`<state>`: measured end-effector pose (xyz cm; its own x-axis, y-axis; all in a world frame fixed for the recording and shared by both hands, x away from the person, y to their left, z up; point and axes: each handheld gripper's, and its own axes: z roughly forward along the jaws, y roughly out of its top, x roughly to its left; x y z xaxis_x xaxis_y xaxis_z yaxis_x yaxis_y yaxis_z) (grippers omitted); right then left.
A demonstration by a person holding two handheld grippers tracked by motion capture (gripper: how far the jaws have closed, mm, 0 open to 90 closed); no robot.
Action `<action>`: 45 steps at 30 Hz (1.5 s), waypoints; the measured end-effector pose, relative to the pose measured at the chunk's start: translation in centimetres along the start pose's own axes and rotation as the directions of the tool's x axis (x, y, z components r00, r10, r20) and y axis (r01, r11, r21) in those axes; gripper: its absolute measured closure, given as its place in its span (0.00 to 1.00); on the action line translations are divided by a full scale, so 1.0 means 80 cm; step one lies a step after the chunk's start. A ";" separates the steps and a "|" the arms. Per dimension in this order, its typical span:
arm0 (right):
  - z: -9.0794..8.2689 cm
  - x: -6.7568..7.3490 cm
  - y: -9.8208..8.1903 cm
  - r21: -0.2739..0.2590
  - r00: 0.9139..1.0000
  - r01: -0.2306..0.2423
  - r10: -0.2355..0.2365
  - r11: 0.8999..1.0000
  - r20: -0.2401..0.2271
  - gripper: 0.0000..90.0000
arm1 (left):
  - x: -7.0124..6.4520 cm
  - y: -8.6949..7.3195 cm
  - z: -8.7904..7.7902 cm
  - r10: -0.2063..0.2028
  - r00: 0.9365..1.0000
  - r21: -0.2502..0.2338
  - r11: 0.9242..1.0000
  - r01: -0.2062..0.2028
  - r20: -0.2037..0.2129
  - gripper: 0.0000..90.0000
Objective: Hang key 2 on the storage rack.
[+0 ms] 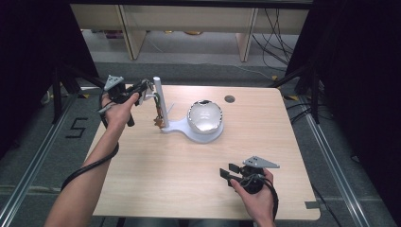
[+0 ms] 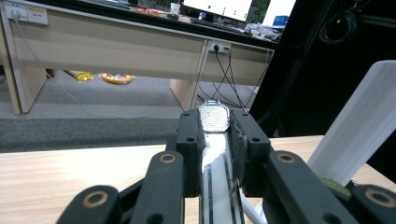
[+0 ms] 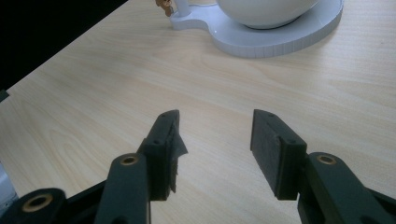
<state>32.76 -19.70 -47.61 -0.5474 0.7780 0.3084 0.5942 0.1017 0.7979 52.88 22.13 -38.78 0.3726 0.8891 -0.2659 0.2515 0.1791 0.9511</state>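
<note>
Metal handle point(image 2: 215, 154) sits clamped between left gripper point(image 2: 214, 140) jaws.

Grey floor point(image 1: 189, 56) around a pale wooden table point(image 1: 156, 170); light desks point(image 1: 189, 19) behind.

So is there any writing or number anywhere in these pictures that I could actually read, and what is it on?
"5": a black figure marked on the grey floor left of the table, seen in the high view.
The monitor on the far desk in the left gripper view shows small marks, too small and blurred to read.
Nothing readable on the white stand, the shiny ball or either hand-held gripper.
</note>
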 end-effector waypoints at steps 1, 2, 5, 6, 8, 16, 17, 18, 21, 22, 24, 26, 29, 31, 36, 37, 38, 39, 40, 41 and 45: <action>0.000 0.000 0.000 -0.001 1.000 0.000 0.000 1.000 -0.001 0.59 | -0.001 0.000 0.000 0.000 1.000 -0.001 1.000 0.000 0.002 0.83; 0.000 0.000 0.000 -0.001 1.000 0.000 0.000 1.000 -0.002 0.59 | -0.002 0.001 -0.001 0.004 1.000 -0.001 1.000 -0.004 0.005 0.82; 0.000 0.001 0.000 -0.001 1.000 -0.015 0.015 1.000 -0.005 0.59 | -0.004 0.000 -0.002 0.008 1.000 0.000 1.000 -0.008 0.009 0.82; 0.000 -0.001 0.000 -0.003 1.000 0.012 -0.012 1.000 -0.008 0.59 | -0.003 0.000 -0.003 0.008 1.000 0.004 1.000 -0.008 0.009 0.82; -0.001 0.000 0.000 0.000 1.000 -0.004 0.004 1.000 -0.001 0.59 | -0.002 -0.001 -0.004 0.009 1.000 0.009 1.000 -0.009 0.009 0.82; -0.001 0.002 0.000 0.009 1.000 -0.031 0.031 0.999 0.005 0.59 | 0.000 -0.008 -0.013 -0.003 1.000 0.016 1.000 0.003 0.023 0.82; -0.001 0.002 0.000 0.008 1.000 -0.030 0.030 1.000 0.005 0.59 | -0.001 -0.008 -0.015 -0.001 1.000 0.018 1.000 0.000 0.023 0.82; 0.000 0.002 0.000 0.001 1.000 -0.024 0.024 1.000 0.007 0.59 | -0.001 -0.008 -0.016 -0.001 1.000 0.019 1.000 0.001 0.025 0.82; -0.001 0.000 0.001 0.001 1.000 0.013 -0.013 1.000 0.015 0.59 | -0.001 -0.010 -0.018 0.002 1.000 0.027 1.000 -0.002 0.014 0.82; 0.000 0.001 0.001 0.000 1.000 -0.002 0.002 1.000 0.001 0.59 | -0.001 -0.012 -0.019 0.005 1.000 0.031 1.000 -0.005 0.013 0.82; -0.001 0.000 0.001 -0.003 1.000 0.002 -0.002 1.000 -0.003 0.59 | 0.000 -0.016 -0.022 0.013 1.000 0.037 0.999 -0.013 0.005 0.82; -0.001 -0.001 0.001 0.005 1.000 0.006 -0.006 1.000 0.007 0.59 | 0.002 -0.020 -0.024 0.016 1.000 0.047 0.999 -0.015 -0.006 0.82; 0.001 0.000 0.000 0.000 1.000 0.010 -0.010 1.000 -0.005 0.59 | 0.006 -0.028 -0.026 0.008 1.000 0.062 0.998 -0.007 -0.021 0.82; 0.001 -0.001 0.000 -0.002 1.000 0.016 -0.016 1.000 -0.006 0.59 | 0.008 -0.033 -0.028 0.010 1.000 0.072 0.997 -0.008 -0.026 0.82; 0.000 0.000 0.001 0.002 1.000 0.011 -0.011 1.000 0.010 0.59 | 0.011 -0.043 -0.031 0.007 1.000 0.098 0.995 -0.004 -0.029 0.82; 0.000 -0.001 0.001 0.001 1.000 0.016 -0.016 1.000 0.014 0.59 | 0.012 -0.044 -0.032 0.010 1.000 0.104 0.995 -0.007 -0.027 0.82; 0.000 0.000 0.000 0.002 1.000 0.009 -0.009 1.000 0.011 0.59 | 0.012 -0.048 -0.032 0.009 1.000 0.114 0.993 -0.006 -0.026 0.82; 0.000 0.000 0.000 0.002 1.000 0.009 -0.009 1.000 0.011 0.59 | 0.012 -0.048 -0.032 0.009 1.000 0.114 0.993 -0.006 -0.026 0.82; 0.001 0.000 0.000 0.002 1.000 0.004 -0.004 1.000 -0.001 0.59 | 0.012 -0.049 -0.032 0.008 1.000 0.119 0.993 -0.004 -0.028 0.82; 0.002 0.000 0.000 -0.001 1.000 0.016 -0.016 1.000 -0.001 0.59 | 0.013 -0.051 -0.032 0.008 1.000 0.124 0.992 -0.004 -0.026 0.82; 0.000 0.000 0.001 0.001 1.000 0.017 -0.017 1.000 0.014 0.59 | 0.014 -0.061 -0.032 0.012 1.000 0.166 0.986 -0.009 -0.019 0.82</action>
<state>32.79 -19.74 -47.57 -0.5490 0.7849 0.2872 0.5855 0.1159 0.8024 49.81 23.30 -43.29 0.3590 0.8990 -0.2511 0.3932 0.0983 0.9142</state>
